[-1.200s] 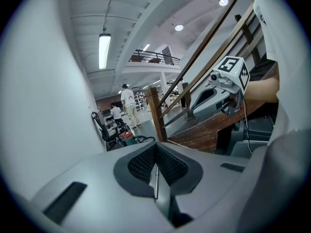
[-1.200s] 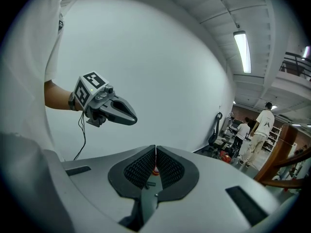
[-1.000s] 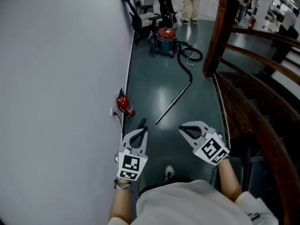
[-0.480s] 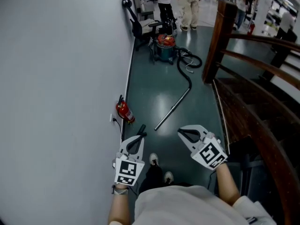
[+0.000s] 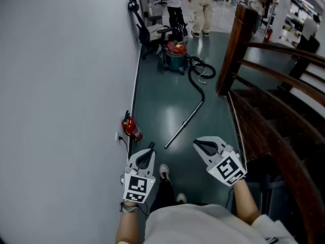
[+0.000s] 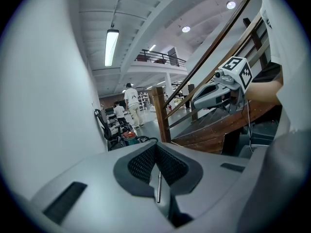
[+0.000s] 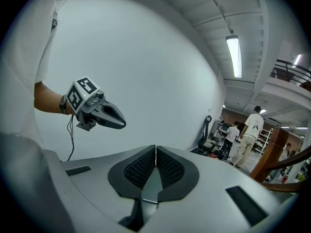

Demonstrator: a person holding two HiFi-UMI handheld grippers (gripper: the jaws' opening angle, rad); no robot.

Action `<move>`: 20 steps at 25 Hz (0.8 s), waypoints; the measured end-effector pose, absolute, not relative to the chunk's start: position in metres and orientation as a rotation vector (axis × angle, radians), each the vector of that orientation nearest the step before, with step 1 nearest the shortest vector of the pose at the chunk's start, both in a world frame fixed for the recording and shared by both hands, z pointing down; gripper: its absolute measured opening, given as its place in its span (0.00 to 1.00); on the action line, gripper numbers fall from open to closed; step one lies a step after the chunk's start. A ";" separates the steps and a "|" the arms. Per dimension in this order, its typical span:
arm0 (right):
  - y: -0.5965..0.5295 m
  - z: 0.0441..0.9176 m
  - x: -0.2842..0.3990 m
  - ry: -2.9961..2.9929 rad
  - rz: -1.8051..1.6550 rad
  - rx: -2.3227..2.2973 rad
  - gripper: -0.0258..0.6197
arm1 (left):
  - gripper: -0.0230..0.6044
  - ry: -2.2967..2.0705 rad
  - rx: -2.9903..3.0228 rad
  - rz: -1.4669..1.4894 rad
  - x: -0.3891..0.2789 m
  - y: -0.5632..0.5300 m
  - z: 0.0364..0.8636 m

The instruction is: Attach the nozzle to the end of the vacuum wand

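Both tools are pressed together and pinch nothing: the left gripper (image 5: 147,153) and the right gripper (image 5: 196,143) are held side by side, pointing forward and down. We see the vacuum wand (image 5: 185,122) lying on the floor ahead of and between the two tips, well apart from both. Its far end meets the hose (image 5: 196,78), which leads to the vacuum canister (image 5: 175,52). A fire extinguisher (image 5: 131,128) stands ahead-left of the left gripper. Just beyond that gripper's tip lies a small dark piece (image 5: 151,145); we cannot tell whether it is the nozzle.
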State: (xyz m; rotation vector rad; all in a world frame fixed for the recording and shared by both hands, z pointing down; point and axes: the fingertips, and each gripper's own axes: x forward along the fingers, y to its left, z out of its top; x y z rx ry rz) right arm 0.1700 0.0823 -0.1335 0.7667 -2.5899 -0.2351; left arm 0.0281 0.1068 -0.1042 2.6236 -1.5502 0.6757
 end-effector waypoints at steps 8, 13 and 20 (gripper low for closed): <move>0.014 -0.124 0.133 -2.588 -0.219 0.761 0.08 | 0.04 -1.539 2.599 0.692 -0.010 0.039 -0.089; -0.036 -0.130 0.114 -2.571 -0.256 0.769 0.08 | 0.04 -1.550 2.607 0.681 -0.031 -0.014 -0.089; -0.080 -0.134 0.089 -2.592 -0.257 0.722 0.08 | 0.04 -1.519 2.621 0.673 -0.050 -0.067 -0.089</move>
